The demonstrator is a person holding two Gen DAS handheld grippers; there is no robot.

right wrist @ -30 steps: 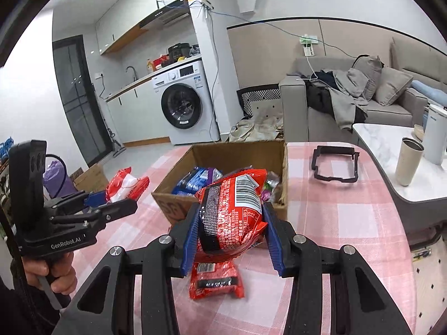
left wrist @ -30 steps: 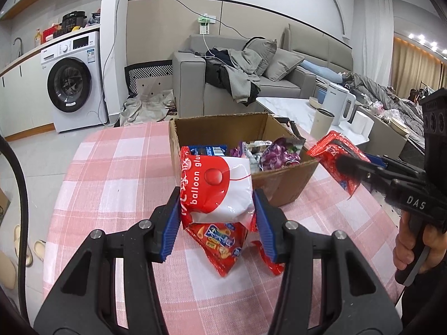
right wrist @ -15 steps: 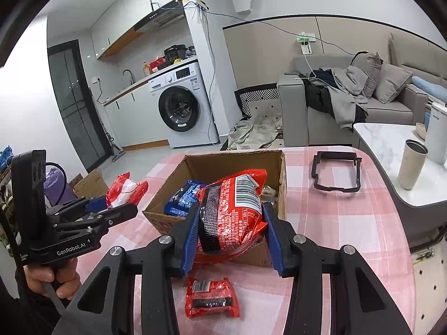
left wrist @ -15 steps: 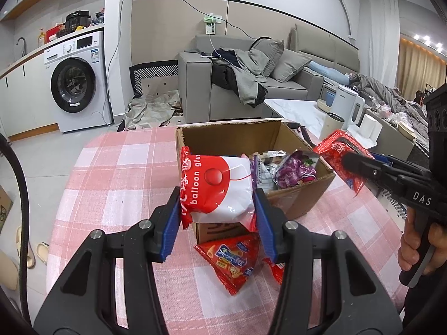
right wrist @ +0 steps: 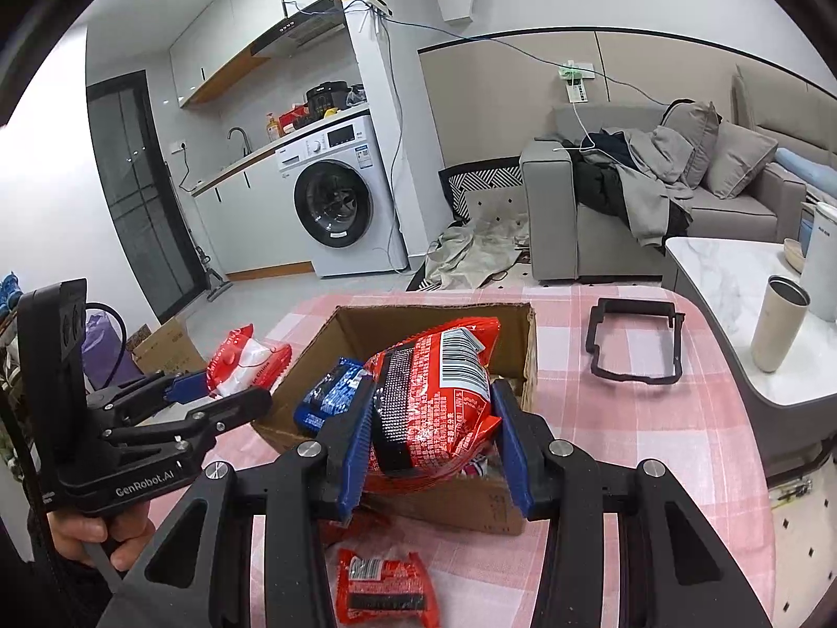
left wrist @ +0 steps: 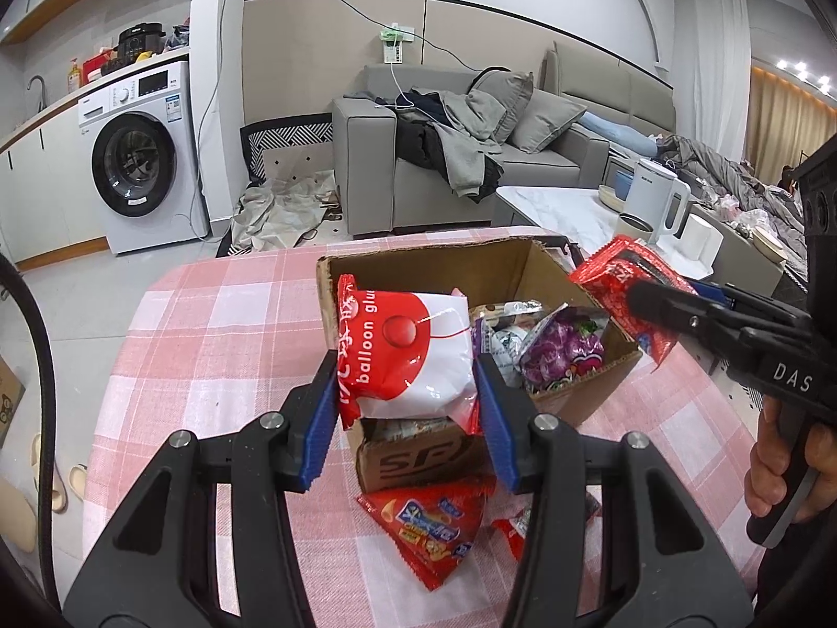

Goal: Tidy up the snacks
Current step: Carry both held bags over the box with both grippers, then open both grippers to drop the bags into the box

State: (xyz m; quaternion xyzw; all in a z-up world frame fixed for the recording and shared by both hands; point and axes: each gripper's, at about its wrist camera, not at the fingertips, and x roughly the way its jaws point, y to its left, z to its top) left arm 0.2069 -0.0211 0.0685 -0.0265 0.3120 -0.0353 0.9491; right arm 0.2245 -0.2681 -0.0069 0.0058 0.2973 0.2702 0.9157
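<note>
Both grippers hold snack bags over the cardboard box.

The left gripper point(left wrist: 405, 392) is clamped on a red-and-white "balloon" bag point(left wrist: 403, 356) above the near corner of the cardboard box point(left wrist: 429, 267). The right gripper point(right wrist: 431, 445) pinches a red barcode-printed snack bag point(right wrist: 434, 397) over the box's near wall. Other packets lie inside the box; a red snack packet point(left wrist: 434, 520) lies on the pink checked bench point(left wrist: 209, 345) just in front of it.

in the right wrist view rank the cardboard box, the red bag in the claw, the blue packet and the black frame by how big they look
1. Cardboard box
2. Red bag, though nearness to the camera inflates it
3. Black frame
4. Blue packet, partly hidden
</note>
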